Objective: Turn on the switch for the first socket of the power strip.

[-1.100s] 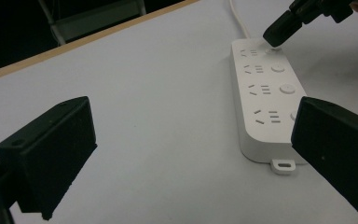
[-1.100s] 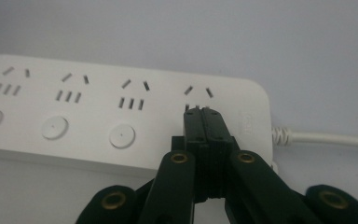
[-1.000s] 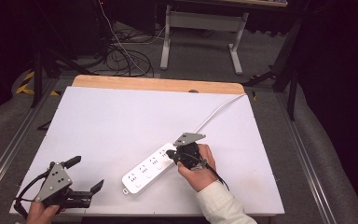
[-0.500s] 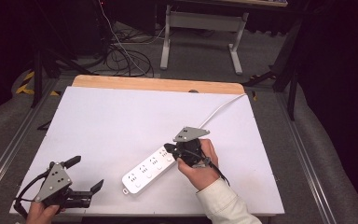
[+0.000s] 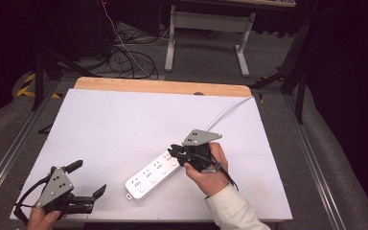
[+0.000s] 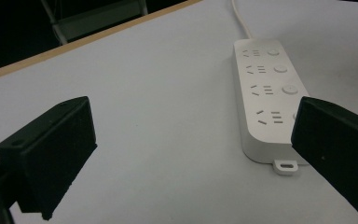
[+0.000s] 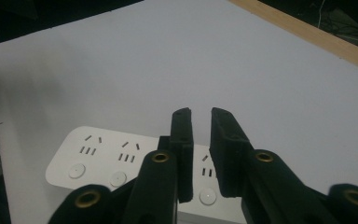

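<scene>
White tabletop: power strip (image 5: 155, 172) lies mid-table; right gripper (image 7: 200, 116) hovers over its switches, jaws just parted slightly, grasping nothing. Left gripper (image 5: 88, 181) waits released. Next, likely pressing a switch.

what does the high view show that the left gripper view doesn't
High view alone: the right gripper held over the cable end of the power strip with nothing between its jaws, which have just been opening a little, the person's hands and white sleeve, and the floor with its tangle of cables beyond the table. Left gripper view alone: a close look at the strip's sockets, round buttons and the mounting tab at its near end. Both share the power strip, its white cord, the white table top and the left gripper, jaws wide apart.
</scene>
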A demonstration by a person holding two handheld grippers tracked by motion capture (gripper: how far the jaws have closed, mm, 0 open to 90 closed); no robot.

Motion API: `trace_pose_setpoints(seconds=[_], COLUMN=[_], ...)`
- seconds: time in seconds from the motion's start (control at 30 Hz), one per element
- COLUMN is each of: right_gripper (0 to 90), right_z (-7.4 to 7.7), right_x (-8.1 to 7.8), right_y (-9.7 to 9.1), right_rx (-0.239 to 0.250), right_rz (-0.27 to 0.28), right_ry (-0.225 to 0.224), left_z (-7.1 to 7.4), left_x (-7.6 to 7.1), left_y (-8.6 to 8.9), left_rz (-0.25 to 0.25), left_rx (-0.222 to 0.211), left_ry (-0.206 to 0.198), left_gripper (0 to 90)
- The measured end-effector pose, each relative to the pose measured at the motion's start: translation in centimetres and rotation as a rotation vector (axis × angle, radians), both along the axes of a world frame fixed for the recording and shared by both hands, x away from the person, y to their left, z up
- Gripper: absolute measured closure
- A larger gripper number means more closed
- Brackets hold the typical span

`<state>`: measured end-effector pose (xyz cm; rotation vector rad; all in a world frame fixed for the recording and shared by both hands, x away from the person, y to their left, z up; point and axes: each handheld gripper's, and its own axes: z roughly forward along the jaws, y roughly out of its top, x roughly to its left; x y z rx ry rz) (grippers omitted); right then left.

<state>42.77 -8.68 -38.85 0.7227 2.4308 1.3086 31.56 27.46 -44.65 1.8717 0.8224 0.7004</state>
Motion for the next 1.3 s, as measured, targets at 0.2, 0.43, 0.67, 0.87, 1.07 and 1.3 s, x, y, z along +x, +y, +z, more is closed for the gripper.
trace_pose_setpoints(seconds=[0.2, 0.43, 0.67, 0.87, 1.07, 1.3], right_gripper=[57.6, 37.9, 25.9, 16.5, 13.4, 12.2], right_z=[1.4, 2.7, 3.4, 3.2, 2.1, 0.5], right_x=[-0.6, -1.4, -2.2, -2.7, -3.1, -3.6], right_y=[-1.3, -3.3, -5.2, -7.2, -9.0, -11.2], right_rx=[0.048, 0.090, 0.105, 0.148, 0.194, 0.250], right_rz=[0.035, 0.034, 0.024, 0.011, 0.007, 0.005], right_ry=[-0.068, -0.121, -0.149, -0.154, -0.125, -0.057], left_z=[0.0, 0.1, 0.1, 0.1, 0.2, 0.2], left_x=[0.1, 0.1, 0.0, 0.0, 0.0, 0.0], left_y=[0.1, 0.2, 0.3, 0.3, 0.4, 0.4], left_rz=[0.006, 0.016, 0.020, 0.023, 0.026, 0.023], left_rx=[-0.004, -0.018, -0.024, -0.018, -0.021, -0.017], left_ry=[0.002, -0.001, -0.001, -0.006, -0.012, -0.011], left_gripper=[0.4, 0.4, 0.4, 0.4, 0.4, 0.4])
